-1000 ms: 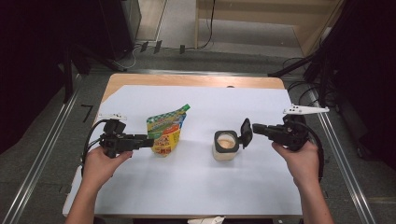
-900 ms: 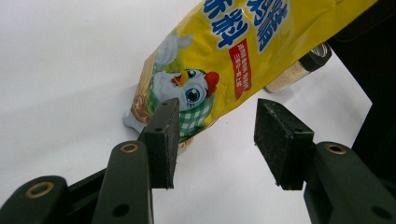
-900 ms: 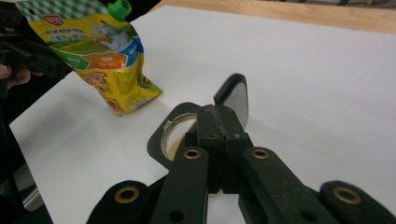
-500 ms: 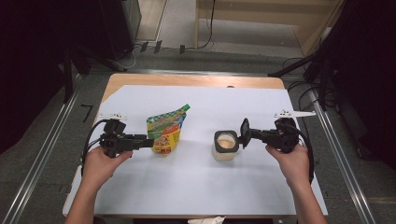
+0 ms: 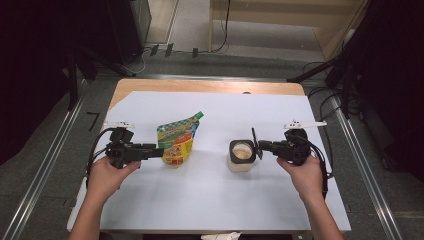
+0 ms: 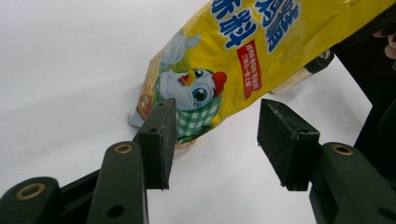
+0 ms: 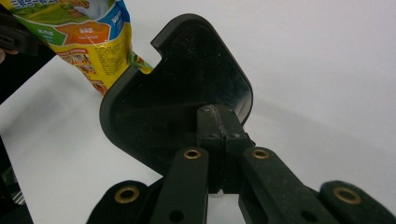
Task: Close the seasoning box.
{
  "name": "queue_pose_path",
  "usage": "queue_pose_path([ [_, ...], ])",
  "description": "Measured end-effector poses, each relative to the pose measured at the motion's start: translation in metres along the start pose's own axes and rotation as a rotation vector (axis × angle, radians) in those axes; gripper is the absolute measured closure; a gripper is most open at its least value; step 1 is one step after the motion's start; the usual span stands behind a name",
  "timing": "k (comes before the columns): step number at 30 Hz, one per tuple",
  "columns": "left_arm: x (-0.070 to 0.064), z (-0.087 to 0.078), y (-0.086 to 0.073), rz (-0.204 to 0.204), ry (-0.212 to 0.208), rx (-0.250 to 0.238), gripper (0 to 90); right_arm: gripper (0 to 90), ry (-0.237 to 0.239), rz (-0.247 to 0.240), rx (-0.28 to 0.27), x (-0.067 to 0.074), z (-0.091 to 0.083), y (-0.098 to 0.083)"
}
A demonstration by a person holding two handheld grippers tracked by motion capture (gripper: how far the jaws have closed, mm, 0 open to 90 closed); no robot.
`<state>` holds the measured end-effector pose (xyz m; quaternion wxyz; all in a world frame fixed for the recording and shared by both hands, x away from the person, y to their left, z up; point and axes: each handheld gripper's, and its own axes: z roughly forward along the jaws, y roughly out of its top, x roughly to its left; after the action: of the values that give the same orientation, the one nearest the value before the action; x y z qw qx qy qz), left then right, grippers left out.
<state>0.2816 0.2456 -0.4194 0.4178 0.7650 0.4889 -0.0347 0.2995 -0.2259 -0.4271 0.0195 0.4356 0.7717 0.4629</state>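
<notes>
From above we're looking forward and down over the whole worktop (image 5: 150, 210). The left gripper view sits low and close, facing the yellow pouch (image 6: 243, 60). The right gripper view, just as close, catches that pouch (image 7: 88, 32) too, behind a black lid (image 7: 177, 107).

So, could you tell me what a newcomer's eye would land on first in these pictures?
Probably the bright yellow-and-green seasoning pouch, leaning left of centre on the white table, with the left gripper at its lower edge, pads apart. Next, the small jar of pale powder right of centre, its top open. Beside it, the right gripper is shut on a black lid held on edge.
</notes>
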Motion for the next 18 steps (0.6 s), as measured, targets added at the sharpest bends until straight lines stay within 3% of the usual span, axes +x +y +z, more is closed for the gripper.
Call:
queue_pose_path([
  [12, 0.001, 0.002, 0.000, 0.001, 0.005, 0.010, 48.2, 90.0, 0.016, -0.028, 0.000, 0.010, 0.011, -0.001],
  [18, 0.002, 0.002, 0.000, 0.002, 0.007, 0.011, 47.9, 90.0, 0.028, -0.050, 0.030, 0.019, 0.022, -0.003],
])
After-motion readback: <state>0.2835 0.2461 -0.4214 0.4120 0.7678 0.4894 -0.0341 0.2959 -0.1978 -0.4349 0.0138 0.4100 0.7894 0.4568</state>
